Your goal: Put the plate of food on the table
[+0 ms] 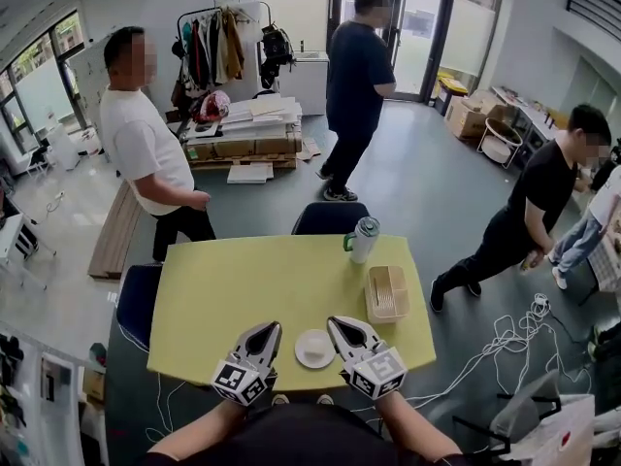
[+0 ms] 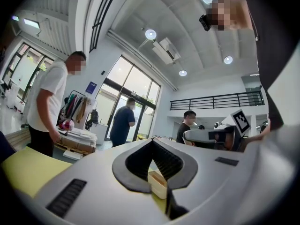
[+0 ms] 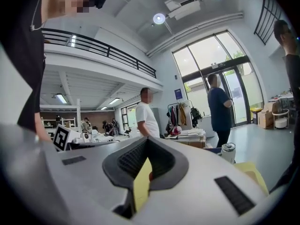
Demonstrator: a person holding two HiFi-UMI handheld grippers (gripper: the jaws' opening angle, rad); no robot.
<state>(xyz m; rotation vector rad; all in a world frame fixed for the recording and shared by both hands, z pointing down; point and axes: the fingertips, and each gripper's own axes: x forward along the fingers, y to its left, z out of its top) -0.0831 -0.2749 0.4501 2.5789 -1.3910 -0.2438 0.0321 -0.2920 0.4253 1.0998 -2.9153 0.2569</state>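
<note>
The small white plate (image 1: 314,349) is lying between the fingers of the left gripper (image 1: 271,329) and the right gripper (image 1: 335,323), too small to tell what, if anything, is sitting on it. In the left gripper view the gripper's own body is blocking everything below its fingers. Only a corner of the wooden tray (image 2: 158,184) is peeking through the gap between them. In the right gripper view a sliver of yellow table (image 3: 140,187) is showing between the fingers, with a reddish spot (image 3: 150,176) too blurred to name. The bottle (image 3: 228,151) beyond the right-hand finger is losing its base behind the casing. The person's forearms (image 1: 417,437) are running off the bottom edge.
</note>
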